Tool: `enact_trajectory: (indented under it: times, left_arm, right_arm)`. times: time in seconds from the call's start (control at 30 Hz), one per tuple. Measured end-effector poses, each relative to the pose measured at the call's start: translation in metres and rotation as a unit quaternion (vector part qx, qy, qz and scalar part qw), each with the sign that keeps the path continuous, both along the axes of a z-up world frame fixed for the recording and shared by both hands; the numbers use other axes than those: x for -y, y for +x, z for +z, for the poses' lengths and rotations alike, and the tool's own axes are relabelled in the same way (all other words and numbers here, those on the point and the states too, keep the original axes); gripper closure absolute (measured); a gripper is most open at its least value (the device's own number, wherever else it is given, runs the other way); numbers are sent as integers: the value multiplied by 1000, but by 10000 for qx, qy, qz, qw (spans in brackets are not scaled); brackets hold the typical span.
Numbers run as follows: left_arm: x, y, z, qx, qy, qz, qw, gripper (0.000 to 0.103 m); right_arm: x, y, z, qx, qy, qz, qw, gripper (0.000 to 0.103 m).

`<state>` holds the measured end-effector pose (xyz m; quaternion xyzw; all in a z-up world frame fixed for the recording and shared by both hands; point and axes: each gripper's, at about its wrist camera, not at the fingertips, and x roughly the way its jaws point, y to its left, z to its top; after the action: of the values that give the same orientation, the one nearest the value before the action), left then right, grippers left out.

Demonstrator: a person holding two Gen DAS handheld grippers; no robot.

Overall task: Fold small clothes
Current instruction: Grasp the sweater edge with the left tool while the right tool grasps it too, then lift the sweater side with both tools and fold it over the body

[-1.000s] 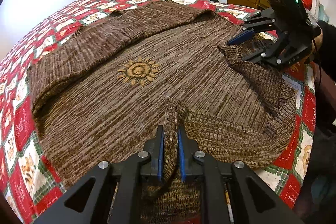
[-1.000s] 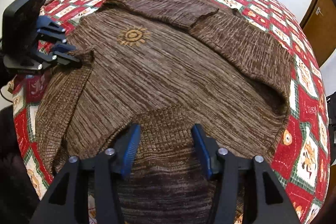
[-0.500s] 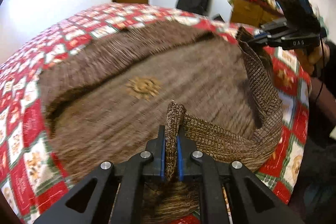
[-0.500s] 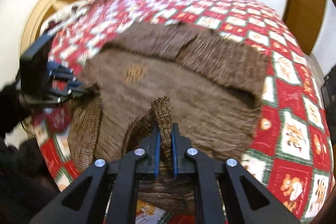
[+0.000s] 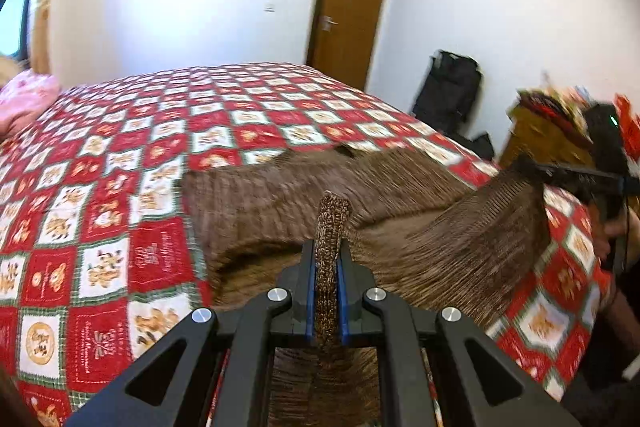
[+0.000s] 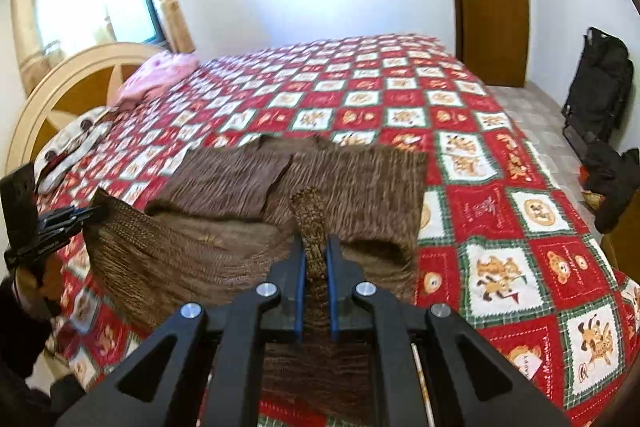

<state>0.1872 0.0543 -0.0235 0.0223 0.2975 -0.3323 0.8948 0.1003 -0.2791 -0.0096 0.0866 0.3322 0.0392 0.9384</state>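
Note:
A brown knitted sweater (image 5: pixel 280 195) lies on the bed, its near hem lifted off the quilt. My left gripper (image 5: pixel 326 251) is shut on a pinched fold of the ribbed hem. My right gripper (image 6: pixel 315 245) is shut on another pinch of the same hem. The lifted hem hangs stretched between the two. In the left wrist view the right gripper (image 5: pixel 524 165) shows at the right edge, holding its hem corner. The right wrist view has the left gripper (image 6: pixel 96 211) at the left edge. The sweater's far part (image 6: pixel 352 179), with folded-in sleeves, rests flat.
A red, white and green patchwork quilt (image 6: pixel 500 211) covers the bed. A pink pillow (image 6: pixel 156 75) lies by the cream headboard (image 6: pixel 52 95). A wooden door (image 5: pixel 348 11), a black bag (image 5: pixel 448 91) and a cluttered dresser (image 5: pixel 540 131) stand beyond the bed.
The right gripper closed on the hem. Both grippers then rose and tilted up, lifting the hem off the bed. The sun motif on the sweater's front is now hidden.

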Motion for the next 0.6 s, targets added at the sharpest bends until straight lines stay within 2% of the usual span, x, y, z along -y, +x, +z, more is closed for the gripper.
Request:
enact_trajectory:
  times: [0.13, 0.33, 0.53, 0.6]
  left_arm:
    - [-4, 18, 1, 12, -33, 369, 9993, 95]
    - [-3, 38, 10, 174, 5, 632, 9978, 95]
    - [-3, 73, 18, 110, -103, 931, 9955, 95]
    - [-2, 90, 18, 40, -162, 1040, 9944, 95]
  right_arm:
    - [4, 10, 6, 89, -122, -248, 9996, 91]
    - [2, 32, 21, 225, -466, -267, 9983, 91]
    - [1, 65, 30, 378, -931, -305, 9945, 91]
    - [6, 82, 31, 382, -936, -342, 9943, 91]
